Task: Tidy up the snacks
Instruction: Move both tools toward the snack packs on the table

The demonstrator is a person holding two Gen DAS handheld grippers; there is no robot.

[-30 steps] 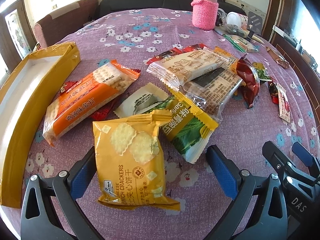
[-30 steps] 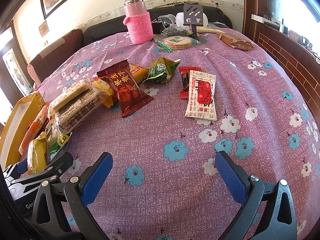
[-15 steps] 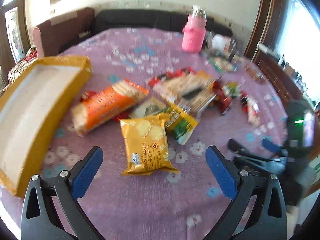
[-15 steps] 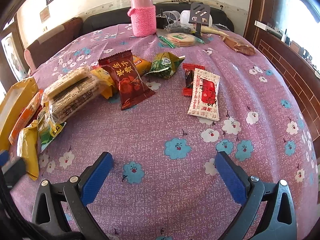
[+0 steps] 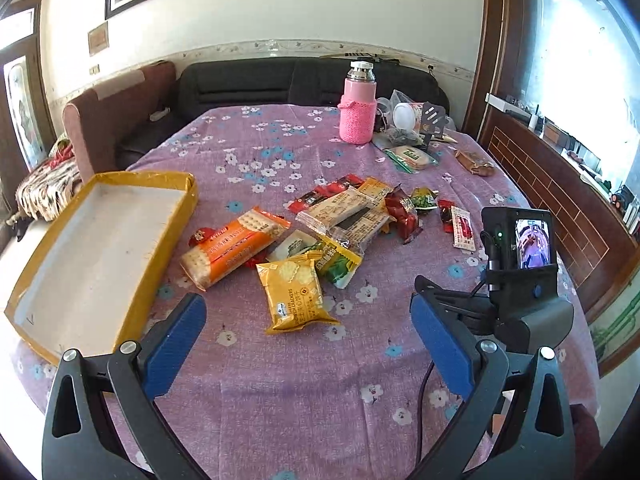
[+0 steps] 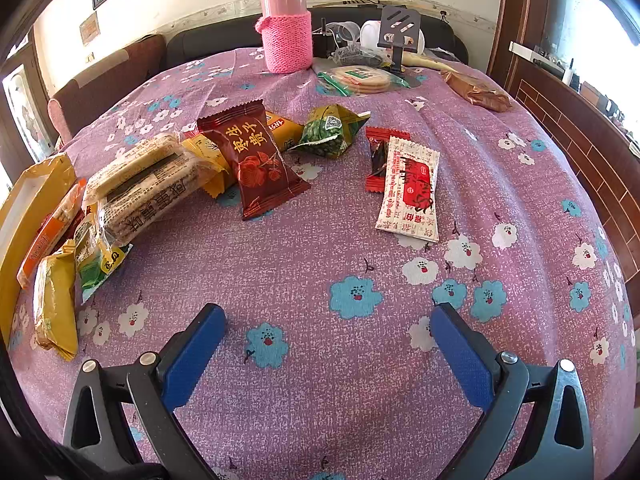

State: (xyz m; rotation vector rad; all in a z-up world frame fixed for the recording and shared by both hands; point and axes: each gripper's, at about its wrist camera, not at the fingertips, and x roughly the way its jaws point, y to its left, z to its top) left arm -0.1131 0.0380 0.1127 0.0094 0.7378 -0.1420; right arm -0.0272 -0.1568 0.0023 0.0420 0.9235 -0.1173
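- Two views. Left wrist view: the left gripper hangs above the purple flowered counter with jaws wide apart and empty.
- A yellow cracker packet lies just ahead of it, beside an orange biscuit packet; the shallow yellow cardboard tray sits to the left, apart from the snacks.
- Right wrist view: the right gripper also has its jaws spread, gripping nothing.
- A dark red wrapped snack and a white-and-red sachet lie ahead; a pink knit-sleeved flask stands upright at the far edge.
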